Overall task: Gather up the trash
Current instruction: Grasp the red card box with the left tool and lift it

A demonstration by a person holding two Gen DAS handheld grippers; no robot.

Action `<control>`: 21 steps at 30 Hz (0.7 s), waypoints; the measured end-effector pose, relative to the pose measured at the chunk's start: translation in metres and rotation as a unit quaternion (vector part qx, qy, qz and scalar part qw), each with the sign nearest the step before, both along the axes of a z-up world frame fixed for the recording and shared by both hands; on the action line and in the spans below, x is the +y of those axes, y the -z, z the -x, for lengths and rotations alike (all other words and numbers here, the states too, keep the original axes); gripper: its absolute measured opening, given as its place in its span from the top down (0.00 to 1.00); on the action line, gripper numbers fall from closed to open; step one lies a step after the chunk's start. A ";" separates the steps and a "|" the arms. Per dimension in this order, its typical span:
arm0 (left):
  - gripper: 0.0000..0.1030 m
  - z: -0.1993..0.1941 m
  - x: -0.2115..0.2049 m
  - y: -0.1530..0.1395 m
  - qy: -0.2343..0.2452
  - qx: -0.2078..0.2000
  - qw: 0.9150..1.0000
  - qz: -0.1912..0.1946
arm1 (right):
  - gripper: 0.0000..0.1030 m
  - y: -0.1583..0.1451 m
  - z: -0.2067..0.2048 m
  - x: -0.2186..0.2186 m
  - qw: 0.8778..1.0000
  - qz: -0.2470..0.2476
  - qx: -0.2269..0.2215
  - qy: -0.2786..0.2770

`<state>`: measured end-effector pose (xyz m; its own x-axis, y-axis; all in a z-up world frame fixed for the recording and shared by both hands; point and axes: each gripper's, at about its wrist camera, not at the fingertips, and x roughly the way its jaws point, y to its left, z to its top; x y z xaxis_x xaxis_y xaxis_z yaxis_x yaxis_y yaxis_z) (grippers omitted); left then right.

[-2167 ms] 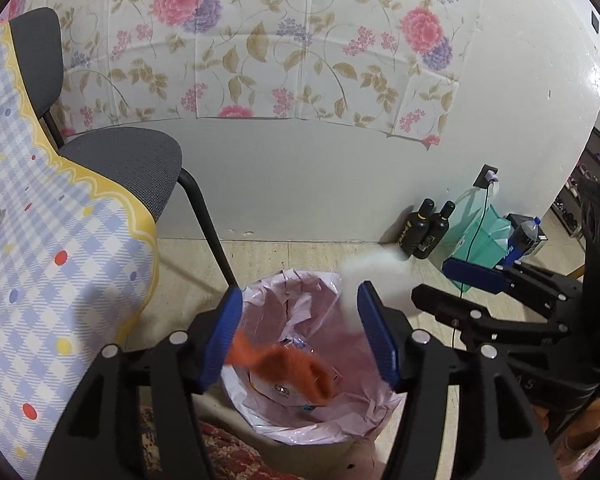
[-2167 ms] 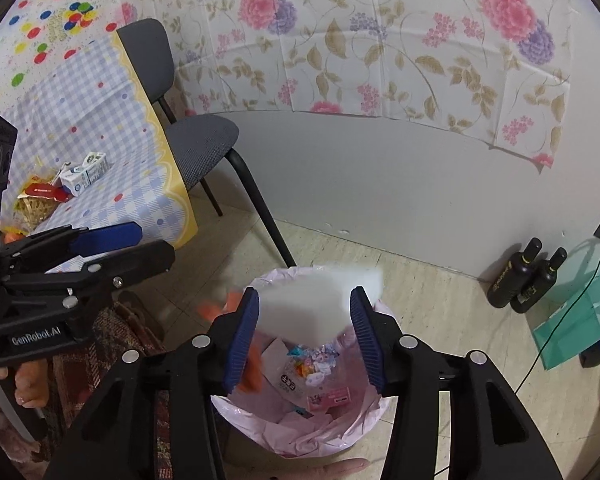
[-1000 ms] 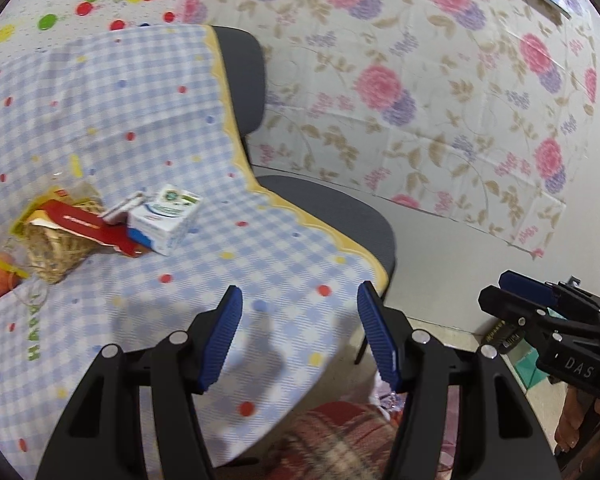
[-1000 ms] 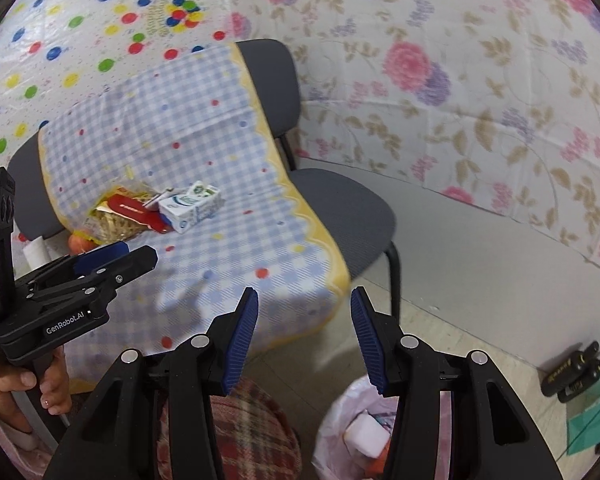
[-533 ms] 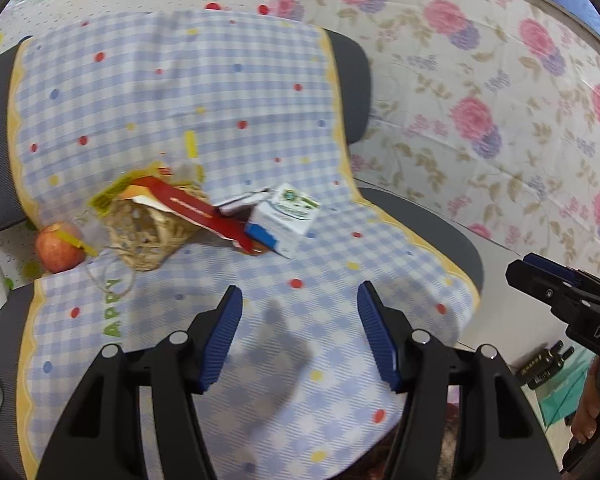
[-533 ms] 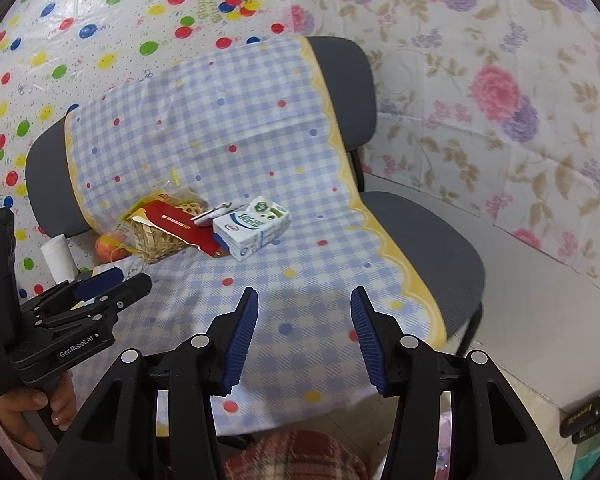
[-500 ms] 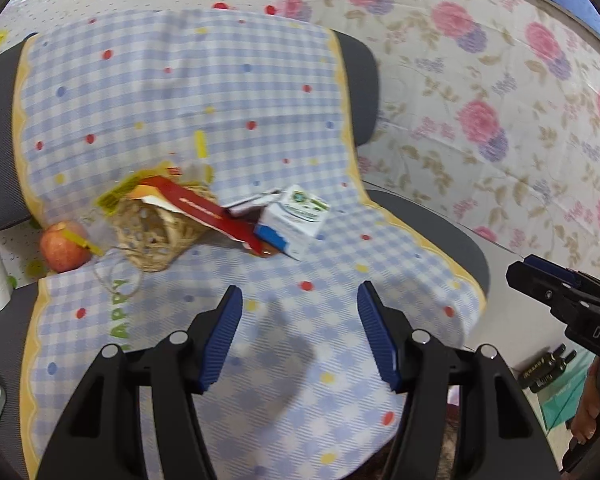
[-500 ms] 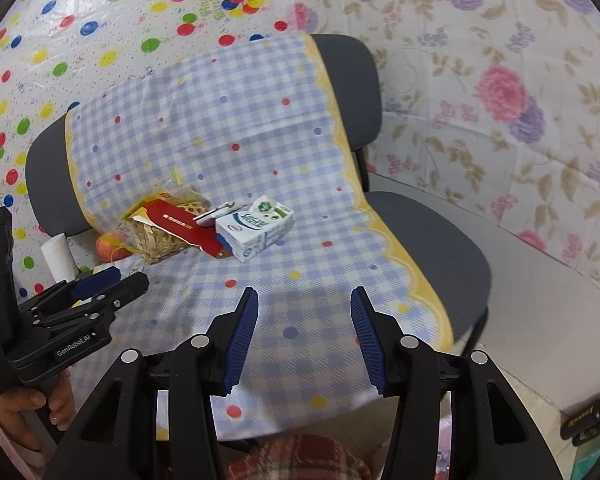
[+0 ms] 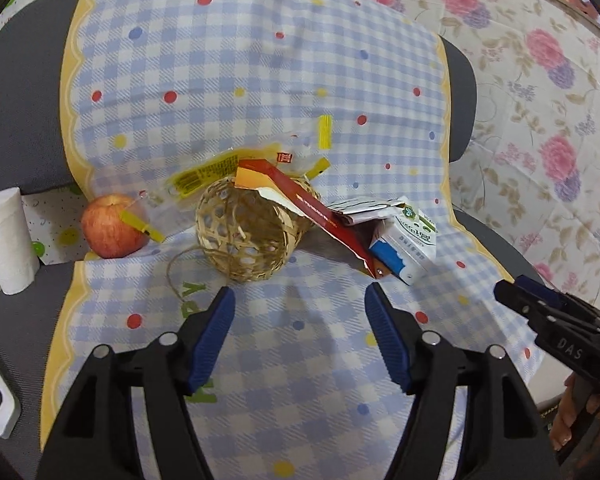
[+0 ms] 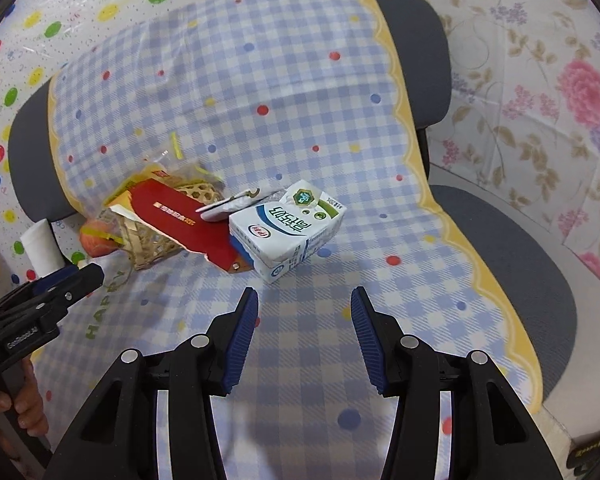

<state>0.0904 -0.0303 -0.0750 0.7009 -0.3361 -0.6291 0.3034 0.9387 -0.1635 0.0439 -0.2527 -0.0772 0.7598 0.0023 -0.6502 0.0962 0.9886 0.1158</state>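
We see both hand-held grippers, left [image 9: 300, 312] just widened and right [image 10: 304, 312], apart and empty; carton [image 10: 286, 230] leans beside basket [image 9: 246, 236], apple [image 9: 112, 226] left.

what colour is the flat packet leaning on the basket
Red packet, clearest in the right wrist view.

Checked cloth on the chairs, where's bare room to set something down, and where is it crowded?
Free: the checked cloth in front of the milk carton, under both open grippers, and right to its yellow border. Crowded: the carton, red packet, wicker basket and apple cluster together.
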 end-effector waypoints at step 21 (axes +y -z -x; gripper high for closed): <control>0.82 -0.084 -0.060 0.025 0.005 0.051 0.998 0.019 | 0.51 0.022 -0.026 -0.042 0.999 -0.008 0.010 0.030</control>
<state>0.1740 -0.0899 -0.0998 0.6303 -0.3683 -0.6834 0.2927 0.9281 -0.2303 0.0695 -0.2943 -0.0995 0.7461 -0.0318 -0.6651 0.1568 0.9792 0.1290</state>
